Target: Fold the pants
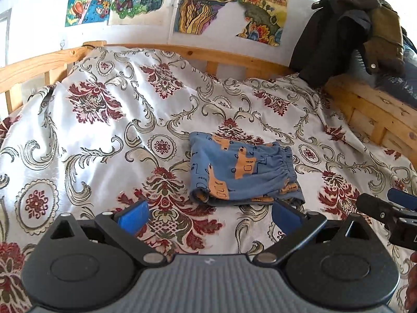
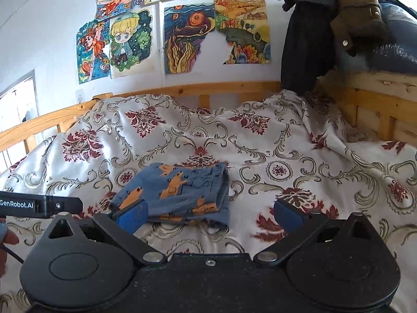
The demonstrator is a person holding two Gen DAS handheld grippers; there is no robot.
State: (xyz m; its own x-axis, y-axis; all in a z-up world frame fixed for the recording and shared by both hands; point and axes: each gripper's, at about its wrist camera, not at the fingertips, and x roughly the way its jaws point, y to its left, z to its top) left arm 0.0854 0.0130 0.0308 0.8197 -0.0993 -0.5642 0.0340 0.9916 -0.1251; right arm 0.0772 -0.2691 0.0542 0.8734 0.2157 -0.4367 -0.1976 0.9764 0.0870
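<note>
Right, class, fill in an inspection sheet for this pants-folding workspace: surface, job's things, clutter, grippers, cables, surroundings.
Surface: floral bedspread, rumpled, on a wooden bed frame.
Job's things: blue pants with orange print, folded into a compact bundle, lying on the bedspread.
Clutter: dark jacket draped over the frame corner.
Grippers: left gripper open, empty; right gripper open, empty; both short of the pants.
Cables: a thin dark cable at the left edge of the right wrist view.
Surroundings: colourful drawings on a white wall.
</note>
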